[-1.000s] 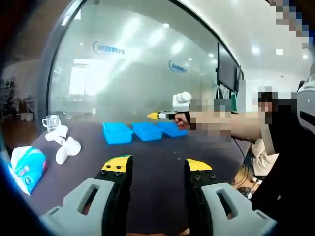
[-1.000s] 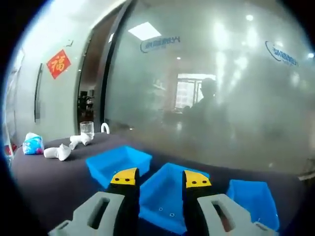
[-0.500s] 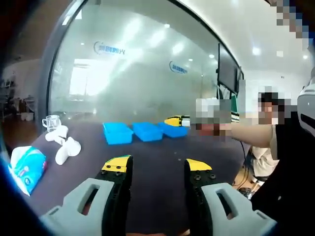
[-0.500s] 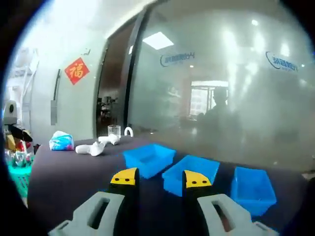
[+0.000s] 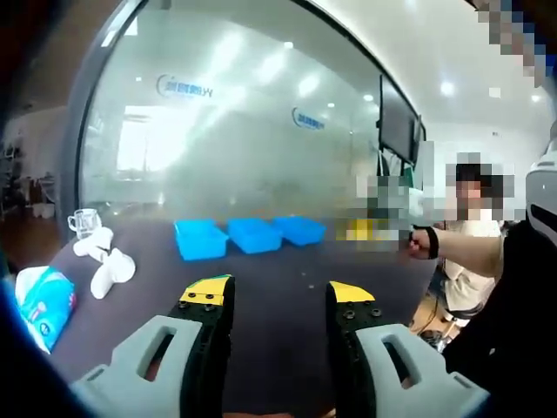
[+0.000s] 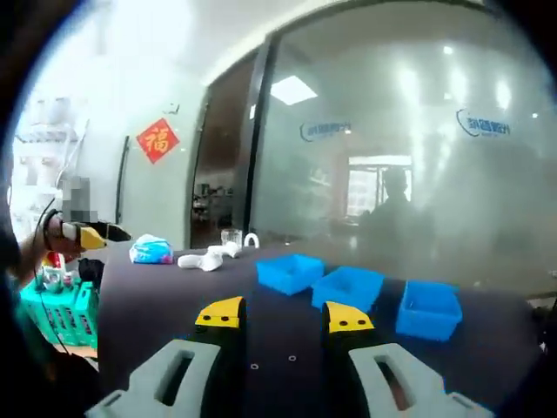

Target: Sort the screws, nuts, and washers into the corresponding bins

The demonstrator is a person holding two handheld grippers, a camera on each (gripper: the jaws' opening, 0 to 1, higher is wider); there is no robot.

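Left gripper view looks along the left gripper (image 5: 277,296), whose two yellow-tipped fingers (image 5: 206,292) stand apart with nothing between them, above a dark bench (image 5: 278,261). Three blue bins (image 5: 251,235) sit in a row at the far edge of the bench, just before a frosted glass wall (image 5: 226,131). Left of the bins lie white plastic pieces (image 5: 106,261), a clear glass cup (image 5: 84,221) behind them, and a blue and white tissue pack (image 5: 42,298) nearer the camera. Right of the bins, the other gripper's yellow tip (image 5: 359,230) comes in, held by a person's hand (image 5: 421,243); it is partly blurred. One tiny speck (image 5: 307,280) lies on the bench in front of the bins; I cannot tell whether it is a screw, nut or washer.

Right gripper view shows the right gripper (image 6: 284,320), its two fingers (image 6: 219,315) likewise apart and holding nothing. The three bins (image 6: 359,287) lie beyond the fingertips, side by side, the nearest at the right. Two small specks (image 6: 292,357) rest on the bench (image 6: 174,296) between the fingers, well short of the bins. Left of the bins are the white pieces (image 6: 207,258), the cup (image 6: 231,237) and the tissue pack (image 6: 151,252). Further left, a hand (image 6: 54,233) holds a yellow-tipped gripper (image 6: 97,235) above a green basket (image 6: 61,305). A red paper sign (image 6: 157,139) hangs on the wall above.
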